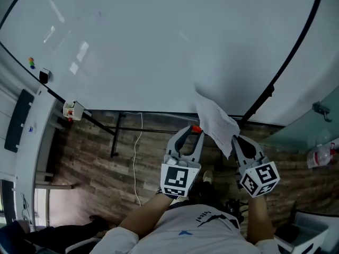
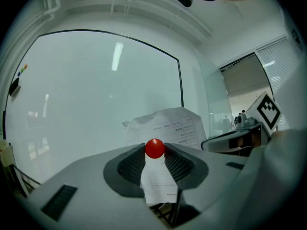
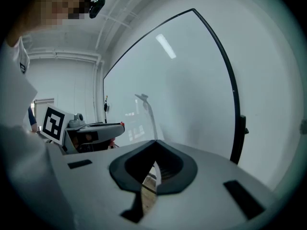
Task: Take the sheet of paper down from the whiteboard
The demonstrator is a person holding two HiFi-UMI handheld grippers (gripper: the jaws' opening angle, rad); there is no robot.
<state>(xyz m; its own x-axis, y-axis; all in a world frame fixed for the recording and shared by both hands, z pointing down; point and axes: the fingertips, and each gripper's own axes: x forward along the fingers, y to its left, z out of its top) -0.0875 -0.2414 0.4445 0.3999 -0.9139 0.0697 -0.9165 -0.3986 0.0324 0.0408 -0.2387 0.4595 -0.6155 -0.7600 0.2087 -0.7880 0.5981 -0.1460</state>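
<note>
Within right claw (image 3: 154, 147), paper (image 1: 214, 121); left claw (image 2: 154, 158), magnet (image 2: 155, 148).

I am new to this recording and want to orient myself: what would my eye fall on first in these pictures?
First, the small red round magnet, pinched in the jaws of the left gripper with a strip of white paper. Next, the crumpled white printed sheet of paper, held at its edge by the shut right gripper, in front of the large whiteboard that fills the background.
</note>
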